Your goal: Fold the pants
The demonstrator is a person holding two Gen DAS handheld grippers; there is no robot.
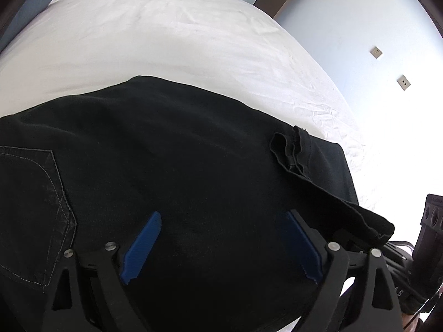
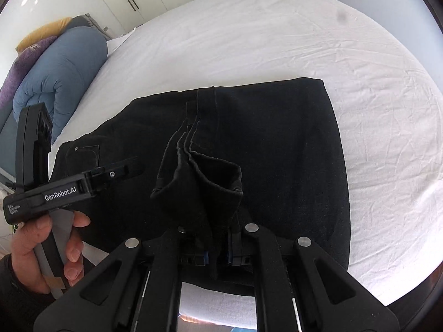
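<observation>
Meanwhile, black pants (image 2: 277, 152) are spread on the bed (image 2: 304, 36); hems (image 2: 205, 182) are pinched by the right gripper (image 2: 216, 257), while the left gripper (image 1: 221, 246) is held wide.

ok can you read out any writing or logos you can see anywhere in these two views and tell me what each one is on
"GenRobot.AI": white lettering on the side of the left hand-held gripper, seen from the right wrist view.
A small three-line white label at the rear end of that same body: too small to read.
Pale letters, possibly "AS", on the black device at the right edge of the left wrist view: partial, not readable as a word.
Nothing legible on the black pants or the white bed sheet.
</observation>
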